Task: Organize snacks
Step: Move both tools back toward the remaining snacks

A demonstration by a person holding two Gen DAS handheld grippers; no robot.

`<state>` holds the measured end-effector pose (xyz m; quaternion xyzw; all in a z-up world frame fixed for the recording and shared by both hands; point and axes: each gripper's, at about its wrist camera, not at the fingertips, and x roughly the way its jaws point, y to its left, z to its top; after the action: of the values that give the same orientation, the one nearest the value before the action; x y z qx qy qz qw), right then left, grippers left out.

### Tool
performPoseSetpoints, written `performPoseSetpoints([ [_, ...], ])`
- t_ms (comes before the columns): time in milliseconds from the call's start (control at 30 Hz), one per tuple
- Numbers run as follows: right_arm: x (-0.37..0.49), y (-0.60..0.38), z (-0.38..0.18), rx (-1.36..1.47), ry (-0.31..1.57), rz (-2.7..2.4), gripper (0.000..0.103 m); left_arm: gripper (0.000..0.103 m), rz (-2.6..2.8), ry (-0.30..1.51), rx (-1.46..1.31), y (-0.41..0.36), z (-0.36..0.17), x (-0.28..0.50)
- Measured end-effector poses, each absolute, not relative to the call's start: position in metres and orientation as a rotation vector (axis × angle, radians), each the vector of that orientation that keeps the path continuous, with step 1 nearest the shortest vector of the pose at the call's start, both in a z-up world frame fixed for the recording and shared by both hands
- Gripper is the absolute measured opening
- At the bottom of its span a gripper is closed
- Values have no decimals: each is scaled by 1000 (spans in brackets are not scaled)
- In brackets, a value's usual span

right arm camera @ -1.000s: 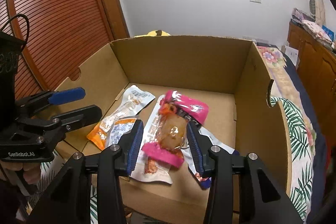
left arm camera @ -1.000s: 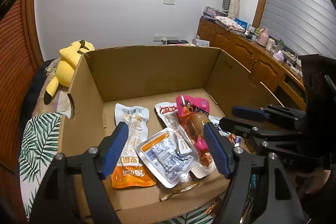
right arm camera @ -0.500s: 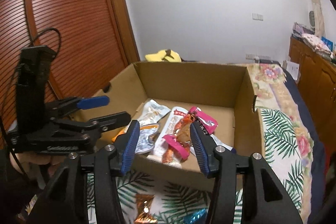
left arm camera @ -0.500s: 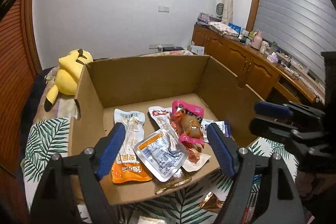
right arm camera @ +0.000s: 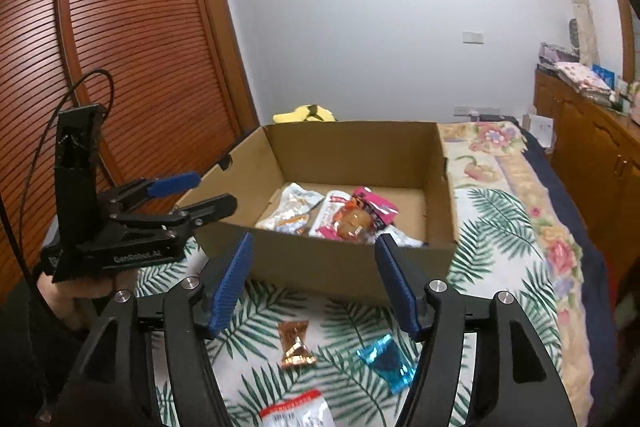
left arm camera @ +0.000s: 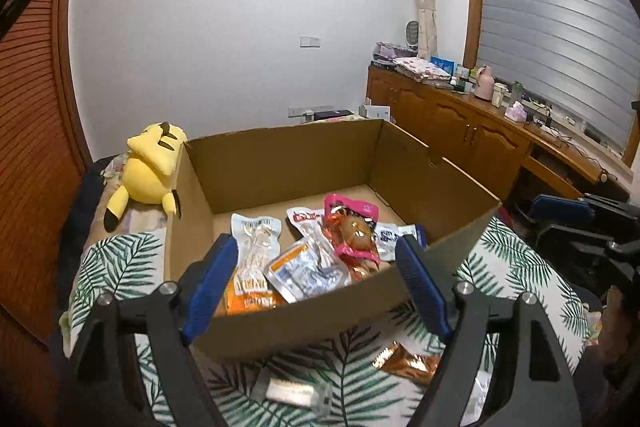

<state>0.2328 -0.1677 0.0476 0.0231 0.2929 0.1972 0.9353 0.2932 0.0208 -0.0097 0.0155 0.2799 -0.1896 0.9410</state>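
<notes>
Both claws (left arm camera: pixel 312 279) (right arm camera: pixel 314 281) back from box (right arm camera: pixel 320 259), emptier, wider.

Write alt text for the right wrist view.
The open right gripper hangs empty before a cardboard box of snack packets on a leaf-print bedspread. Copper, blue and white wrappers lie loose in front; the left gripper is at the left.

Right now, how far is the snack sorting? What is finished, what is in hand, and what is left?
Done: several packets, the pink one among them, lie inside the cardboard box.

In hand: nothing. The left gripper and the right gripper are both open and empty; the right gripper's jaws have just been opening.

Left: the copper wrapper, the blue wrapper and a red-and-white packet lie on the leaf-print cover in front of the box.
</notes>
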Motion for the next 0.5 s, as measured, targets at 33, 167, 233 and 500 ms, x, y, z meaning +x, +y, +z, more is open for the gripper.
performPoseSetpoints([
  [33, 227, -169, 47, 45, 599, 395, 66, 82, -390, 574, 29, 22, -10, 288],
  [167, 209, -172, 38, 33, 616, 376, 70, 88, -405, 595, 30, 23, -18, 274],
  [233, 200, -171, 29, 21, 639, 373, 70, 92, -406, 595, 33, 24, -24, 263],
  [500, 172, -163, -18, -28, 744, 375, 70, 94, -425, 657, 31, 25, -56, 238],
])
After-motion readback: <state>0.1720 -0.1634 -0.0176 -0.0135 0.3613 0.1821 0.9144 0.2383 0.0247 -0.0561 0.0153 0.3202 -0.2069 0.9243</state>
